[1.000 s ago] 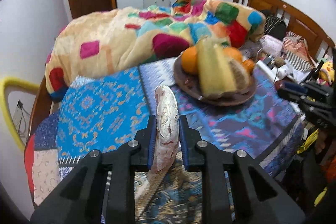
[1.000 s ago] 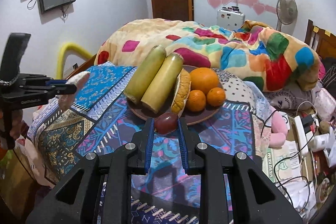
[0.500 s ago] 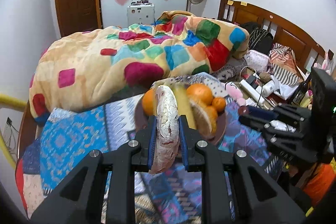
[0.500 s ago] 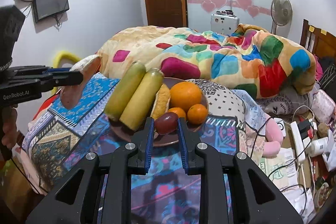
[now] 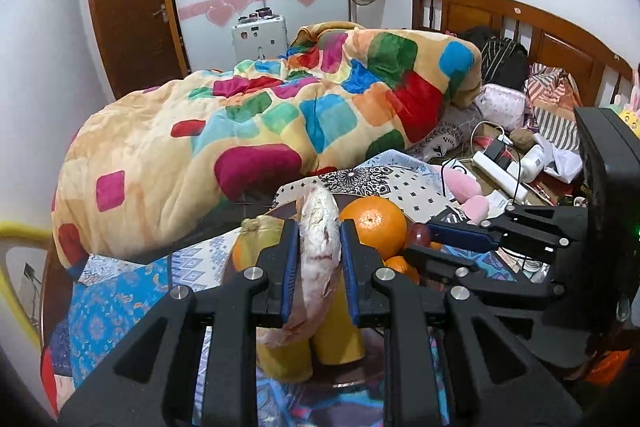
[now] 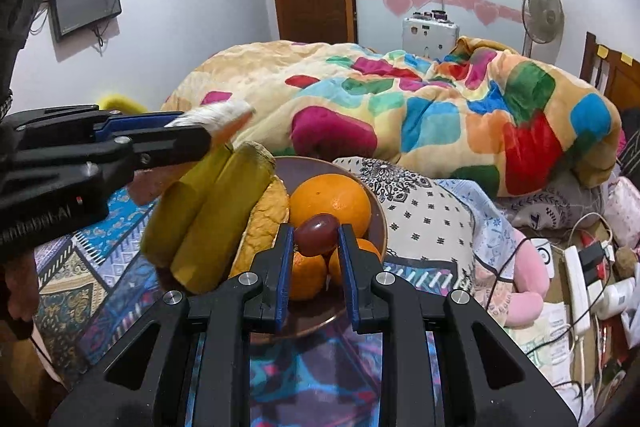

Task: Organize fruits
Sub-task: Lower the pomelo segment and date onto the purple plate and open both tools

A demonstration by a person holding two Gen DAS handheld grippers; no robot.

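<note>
- Landmark for everything: the round brown plate (image 6: 374,211) on the patterned cloth, already loaded with fruit.
- Far left of the plate: left gripper (image 5: 319,257) clamped narrow on a pale, flour-dusted oblong loaf-looking piece (image 5: 318,247), held on edge. From the right wrist view, hanging above the plate's left side, over the two long yellow-green cylinders (image 6: 216,215).
- On the plate, just right of those cylinders: a golden crusty roll (image 6: 266,219), then a big round orange (image 6: 330,203) with two small oranges (image 6: 306,275) in front of it.
- Over the plate's near edge: right gripper (image 6: 314,251) pinching a small dark-red glossy grape-like fruit (image 6: 316,229), pressed between both pads.
- Probably mid-delivery for both pieces, neither set down yet.
- Doing it well: lower the red fruit into a dip between the oranges so no rolling off the rim; lay the pale piece flat beside the roll rather than balancing on the cylinders; one at a time, to avoid knocking grippers together.
- Hard to tell: what the pale piece really is, or how much bare plate is left under the pile. Plate's near rim hidden behind the right gripper's fingers; in the left wrist view most of the plate blocked by the held piece.
</note>
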